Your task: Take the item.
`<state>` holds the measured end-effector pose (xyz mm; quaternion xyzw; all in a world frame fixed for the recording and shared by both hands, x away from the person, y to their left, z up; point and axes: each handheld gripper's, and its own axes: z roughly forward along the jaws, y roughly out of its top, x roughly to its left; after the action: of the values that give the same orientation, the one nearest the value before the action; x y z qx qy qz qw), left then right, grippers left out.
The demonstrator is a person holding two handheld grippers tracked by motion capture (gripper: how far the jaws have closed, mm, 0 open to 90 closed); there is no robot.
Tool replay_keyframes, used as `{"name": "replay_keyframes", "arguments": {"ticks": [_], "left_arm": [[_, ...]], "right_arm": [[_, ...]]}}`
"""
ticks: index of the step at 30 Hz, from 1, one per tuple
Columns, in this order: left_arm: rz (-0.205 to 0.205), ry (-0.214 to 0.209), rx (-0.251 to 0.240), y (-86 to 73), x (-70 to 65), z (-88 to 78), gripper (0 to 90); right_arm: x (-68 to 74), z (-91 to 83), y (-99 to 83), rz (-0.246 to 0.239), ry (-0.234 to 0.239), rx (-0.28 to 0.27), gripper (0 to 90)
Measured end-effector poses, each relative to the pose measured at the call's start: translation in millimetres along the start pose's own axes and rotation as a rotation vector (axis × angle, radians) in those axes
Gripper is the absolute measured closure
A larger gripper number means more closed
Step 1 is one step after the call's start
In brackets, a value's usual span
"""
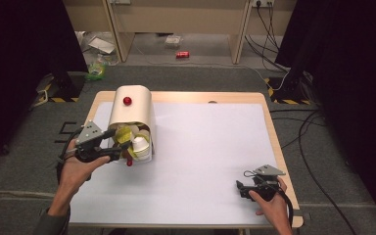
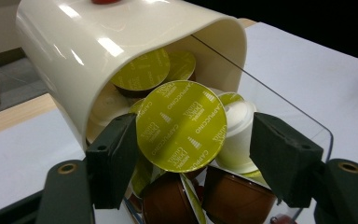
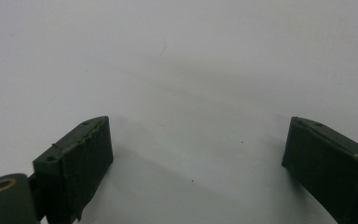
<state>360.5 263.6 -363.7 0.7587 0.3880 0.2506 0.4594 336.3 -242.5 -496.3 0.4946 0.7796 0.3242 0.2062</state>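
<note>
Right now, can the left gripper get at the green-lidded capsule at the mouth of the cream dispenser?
Probably yes. The left gripper already has its open jaws on either side of the green-lidded capsule, and nothing stands between them at the mouth of the cream dispenser. Neighbouring capsules crowd close, though.

I am reading "CAPPUCCINO" repeating in pale print across the round yellow-green foil lid of a coffee capsule [image 2: 182, 125], at the mouth of the cream plastic capsule dispenser [image 2: 98, 51]; smaller print there is staying illegible.

I see a glossy cream plastic bin [image 2: 98, 51], shiny green foil lids [image 2: 182, 125], a clear panel [image 2: 279, 100], matt white sheet [image 1: 200, 156], wooden table [image 1: 269, 117].
</note>
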Motion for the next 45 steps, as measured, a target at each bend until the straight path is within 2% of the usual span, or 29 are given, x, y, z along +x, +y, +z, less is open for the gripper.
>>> {"name": "replay_keyframes", "arguments": {"ticks": [12,16,25,34,38,44,45], "left_arm": [[0.002,0.019,0.023,1.2,1.1,13.5,30.4],[0.01,0.039,0.033,1.7,2.7,17.0,30.3],[-0.02,0.03,0.051,3.9,5.7,24.0,32.6],[-0.017,0.03,0.055,4.7,5.8,24.8,32.9],[0.0,0.028,0.04,4.5,3.7,24.4,38.4],[0.021,0.038,0.038,4.3,0.0,21.9,39.2],[0.034,0.041,0.04,4.1,-0.8,20.9,39.2]], "right_arm": [[-0.1,0.2,0.1,-0.004,0.001,0.0,8.3],[-0.1,0.2,0.2,-0.004,0.0,0.0,8.3],[0.0,0.1,0.1,-0.004,0.0,0.002,8.3],[0.1,0.1,0.1,-0.004,0.0,0.002,8.3],[0.0,0.1,0.1,-0.004,0.0,0.002,8.3],[0.0,0.1,0.2,-0.003,0.001,0.003,8.2],[0.0,0.2,0.3,-0.004,0.001,0.003,8.1]]}}
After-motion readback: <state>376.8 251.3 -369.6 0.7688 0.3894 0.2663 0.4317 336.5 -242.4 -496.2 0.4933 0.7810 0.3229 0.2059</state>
